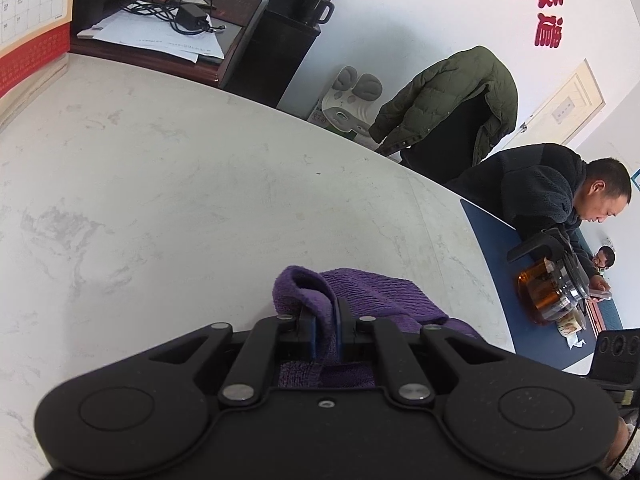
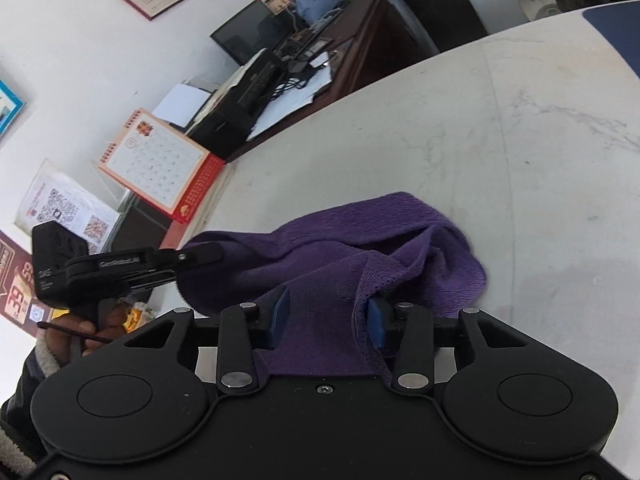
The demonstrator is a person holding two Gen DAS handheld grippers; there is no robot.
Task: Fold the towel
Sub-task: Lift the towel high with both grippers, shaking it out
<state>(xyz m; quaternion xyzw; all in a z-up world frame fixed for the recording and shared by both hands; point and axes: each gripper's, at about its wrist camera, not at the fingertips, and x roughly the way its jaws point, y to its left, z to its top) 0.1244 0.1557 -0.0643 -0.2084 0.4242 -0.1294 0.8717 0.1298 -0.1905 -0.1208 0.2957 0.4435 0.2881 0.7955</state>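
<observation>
- Towel [image 2: 340, 248], purple, lies bunched on the pale marble table [image 2: 520, 160], partly lifted and draped between the two grippers, its far lobe sagging onto the tabletop.
- Left gripper [image 1: 325, 330]: blue pads pressed together on an upturned edge of the towel, which stands up as a rolled flap just beyond the fingertips.
- Right gripper [image 2: 329, 316]: pads stand spread apart with cloth lying slack between them and over the right pad; whether it pinches any cloth I cannot tell.
- Step, as I judge it: one edge is held, the cloth still a heap, not a flat fold. Next calls for a firm hold at both ends and keeping the edge taut so layers lay down square.
- Around the towel: bare table beyond it, nothing in the way there. Well to its right, a glass teapot [image 1: 552, 280] on a blue mat [image 1: 492, 260], with a seated person [image 1: 560, 192] behind. To its left, a desk calendar [image 2: 160, 160] at the table's edge.
</observation>
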